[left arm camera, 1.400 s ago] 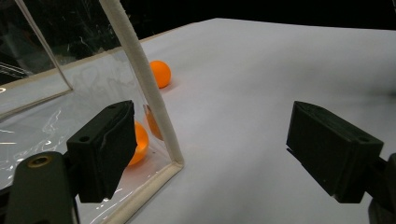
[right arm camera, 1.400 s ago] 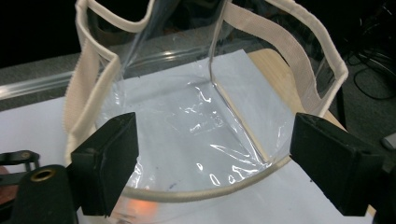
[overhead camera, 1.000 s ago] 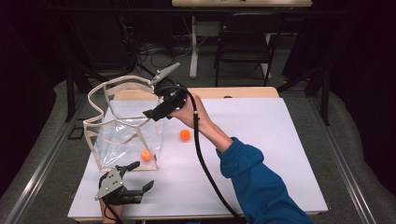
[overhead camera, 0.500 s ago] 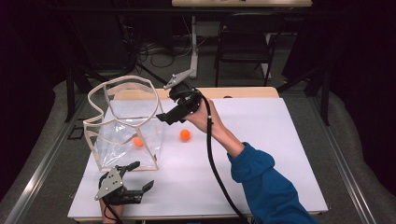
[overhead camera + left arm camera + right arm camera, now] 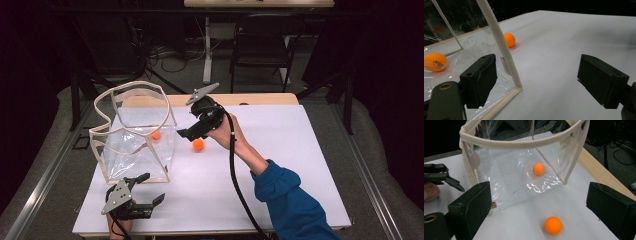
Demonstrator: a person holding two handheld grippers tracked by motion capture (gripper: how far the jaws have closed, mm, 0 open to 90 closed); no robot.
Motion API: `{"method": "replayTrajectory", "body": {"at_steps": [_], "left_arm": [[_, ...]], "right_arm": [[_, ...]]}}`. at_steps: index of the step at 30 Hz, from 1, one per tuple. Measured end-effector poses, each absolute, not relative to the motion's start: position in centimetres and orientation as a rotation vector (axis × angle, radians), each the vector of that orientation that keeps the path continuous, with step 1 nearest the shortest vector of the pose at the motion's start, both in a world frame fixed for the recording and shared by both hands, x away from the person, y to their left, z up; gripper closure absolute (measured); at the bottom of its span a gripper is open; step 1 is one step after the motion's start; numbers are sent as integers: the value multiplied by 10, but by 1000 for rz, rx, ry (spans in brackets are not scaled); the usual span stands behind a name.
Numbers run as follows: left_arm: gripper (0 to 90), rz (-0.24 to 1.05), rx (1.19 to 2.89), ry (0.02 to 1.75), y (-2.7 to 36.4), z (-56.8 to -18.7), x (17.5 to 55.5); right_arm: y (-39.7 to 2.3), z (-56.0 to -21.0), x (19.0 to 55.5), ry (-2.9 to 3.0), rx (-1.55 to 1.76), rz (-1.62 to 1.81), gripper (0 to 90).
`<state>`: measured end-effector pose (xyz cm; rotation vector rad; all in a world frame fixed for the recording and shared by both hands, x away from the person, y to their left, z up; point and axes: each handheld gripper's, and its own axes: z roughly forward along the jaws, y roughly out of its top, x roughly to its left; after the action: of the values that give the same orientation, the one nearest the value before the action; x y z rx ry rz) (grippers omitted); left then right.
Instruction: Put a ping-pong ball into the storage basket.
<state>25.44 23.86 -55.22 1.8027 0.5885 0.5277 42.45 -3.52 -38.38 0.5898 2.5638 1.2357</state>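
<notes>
- Our right tool (image 5: 186,134) hangs above the middle of the table (image 5: 300,165), just over the loose orange ball (image 5: 198,144). Its jaws stand wide and hold nothing. They have just been opening, and nothing is between them.
- We think the right tool is lined up this way so it can come down on that ball and pick it up. In the right gripper view the ball (image 5: 553,225) lies on the white top between the two black jaws, a bit farther on.
- Our left tool (image 5: 150,192) rests near the front left corner of the table. Its jaws are spread apart and grasp nothing.
- It sits right by the front corner of the clear bag (image 5: 135,145). The bag's cream edge (image 5: 502,47) shows between its jaws, but the jaws do not press on it. We think it waits there to keep the bag from sliding.
- The clear bag stands open at the top on the left side of the table. A cream band keeps its mouth wide, so balls can drop in.
- One orange ball in the bag (image 5: 156,135) lies on the bag's floor, toward its far side.
</notes>
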Motion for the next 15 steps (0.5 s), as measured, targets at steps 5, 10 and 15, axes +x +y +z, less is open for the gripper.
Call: {"method": "replayTrajectory", "body": {"at_steps": [5,10,15], "left_arm": [[159,527,1802,587,239,-552,254],[159,523,1801,587,239,-552,254],[159,521,1805,583,239,-553,254]], "right_arm": [[-41,-389,423,2560,597,1232,53],[-46,-393,422,2552,608,1240,46],[-52,-399,422,2556,623,1228,39]]}}
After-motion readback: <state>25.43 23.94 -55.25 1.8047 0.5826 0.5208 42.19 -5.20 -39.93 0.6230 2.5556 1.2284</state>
